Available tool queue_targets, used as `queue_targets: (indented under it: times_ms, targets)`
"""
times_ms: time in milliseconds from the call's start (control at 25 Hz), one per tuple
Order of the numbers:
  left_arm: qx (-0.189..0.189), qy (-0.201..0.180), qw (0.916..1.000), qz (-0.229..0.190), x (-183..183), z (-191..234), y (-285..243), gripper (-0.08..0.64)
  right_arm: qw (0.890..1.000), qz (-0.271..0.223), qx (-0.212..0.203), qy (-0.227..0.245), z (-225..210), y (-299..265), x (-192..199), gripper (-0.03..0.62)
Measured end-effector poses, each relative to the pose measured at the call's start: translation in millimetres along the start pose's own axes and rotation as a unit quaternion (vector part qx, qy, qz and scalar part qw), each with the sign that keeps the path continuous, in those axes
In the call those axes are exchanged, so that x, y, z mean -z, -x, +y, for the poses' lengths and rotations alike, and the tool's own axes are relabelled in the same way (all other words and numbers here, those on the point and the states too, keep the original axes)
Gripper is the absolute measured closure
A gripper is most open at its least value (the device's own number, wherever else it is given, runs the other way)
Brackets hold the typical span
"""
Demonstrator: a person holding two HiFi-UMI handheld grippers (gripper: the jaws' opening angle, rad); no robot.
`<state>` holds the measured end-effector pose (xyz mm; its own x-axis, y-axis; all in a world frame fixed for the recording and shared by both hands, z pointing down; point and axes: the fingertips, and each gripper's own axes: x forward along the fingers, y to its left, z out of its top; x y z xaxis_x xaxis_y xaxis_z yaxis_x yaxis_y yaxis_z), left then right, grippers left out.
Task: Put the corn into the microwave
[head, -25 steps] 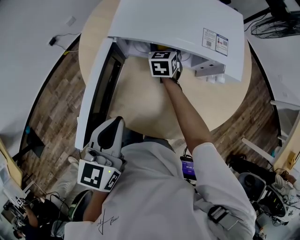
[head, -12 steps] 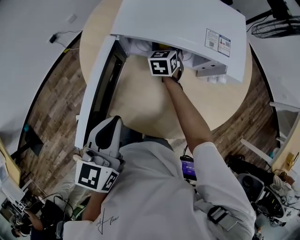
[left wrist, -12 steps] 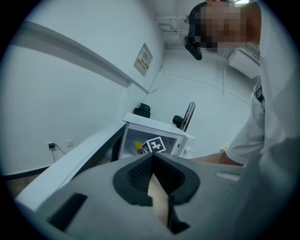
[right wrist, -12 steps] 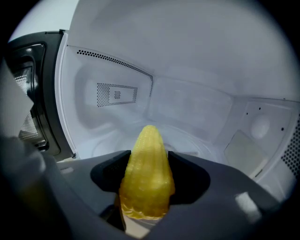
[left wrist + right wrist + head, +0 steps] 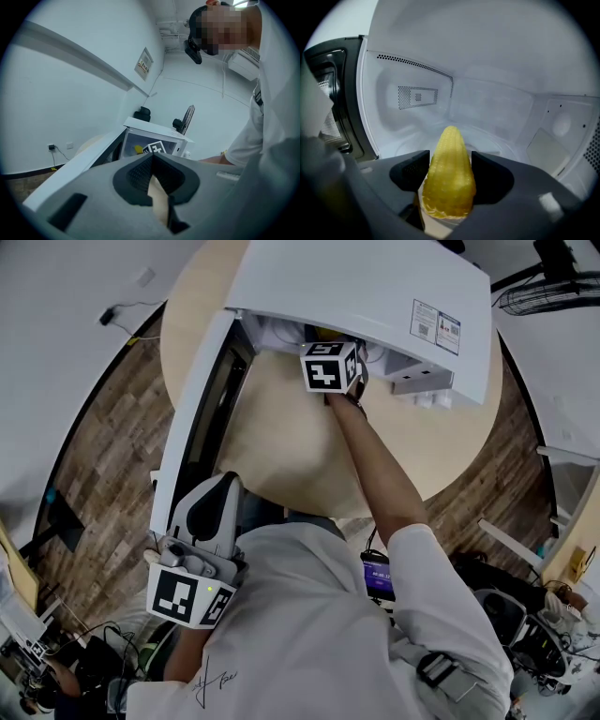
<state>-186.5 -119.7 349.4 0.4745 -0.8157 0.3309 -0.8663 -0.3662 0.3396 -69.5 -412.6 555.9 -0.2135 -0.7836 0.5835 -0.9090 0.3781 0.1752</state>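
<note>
releasing: right gripper point(image 5: 450, 164) inside the microwave point(image 5: 487, 108), jaws just easing apart around the corn point(image 5: 449, 180), pads touching it; next open fully, back out. left gripper point(image 5: 151, 174) jaws together, empty

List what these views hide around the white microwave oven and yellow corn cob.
- Cavity of the white microwave oven: head view, covered by its top.
- Stickers on it: head view, print too small.
- Yellow corn cob: head view, mostly under the top; left gripper view, a yellow speck.
</note>
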Motion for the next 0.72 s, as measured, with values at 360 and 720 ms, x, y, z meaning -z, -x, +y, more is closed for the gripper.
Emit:
queue_targets:
  times_ms: [360, 720]
  targets:
    - [0.006, -0.007, 1.0000, -0.001, 2.5, -4.6, 0.4, 0.571, 1.000, -0.002, 0.000, -0.029, -6.4, 6.3, 6.6, 0.275]
    - [0.012, -0.012, 0.9998, -0.003, 7.0, -12.5, -0.8, 0.571, 0.999, -0.014, -0.004, -0.046, -12.0, 21.6, 3.7, 0.275]
